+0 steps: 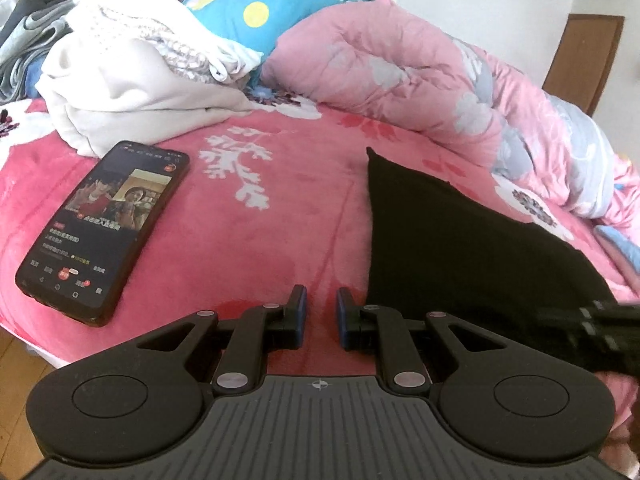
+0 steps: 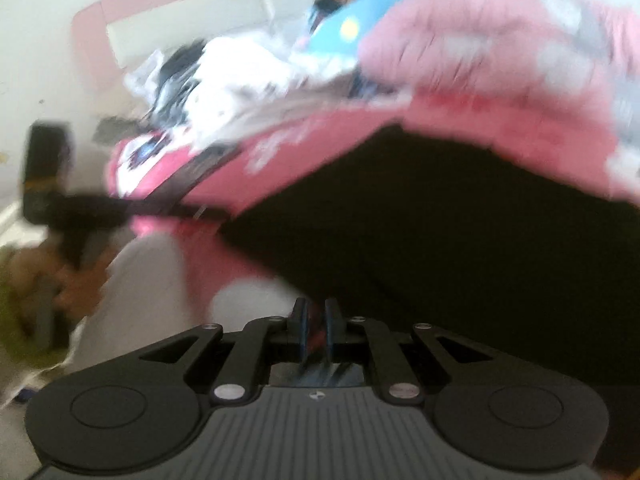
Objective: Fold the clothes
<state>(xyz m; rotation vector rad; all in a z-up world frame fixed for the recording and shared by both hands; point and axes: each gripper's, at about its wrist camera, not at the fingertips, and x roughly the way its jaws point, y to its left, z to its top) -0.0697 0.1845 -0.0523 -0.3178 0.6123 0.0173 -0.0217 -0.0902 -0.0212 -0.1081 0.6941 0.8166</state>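
Note:
A black garment lies flat on the pink floral blanket, with one corner pointing to the far side. My left gripper hovers just left of its near edge, open, and only blanket shows between the pads. The right gripper's dark body reaches in from the right over the garment's near right part. The right wrist view is motion-blurred. In it the black garment fills the area ahead and to the right. My right gripper has a narrow gap, with pink showing through it.
A phone with a lit screen lies on the blanket at the left. Behind it sits a pile of white folded clothes, with grey clothes further left. A bunched pink quilt and a person lying under a blue cover fill the far side.

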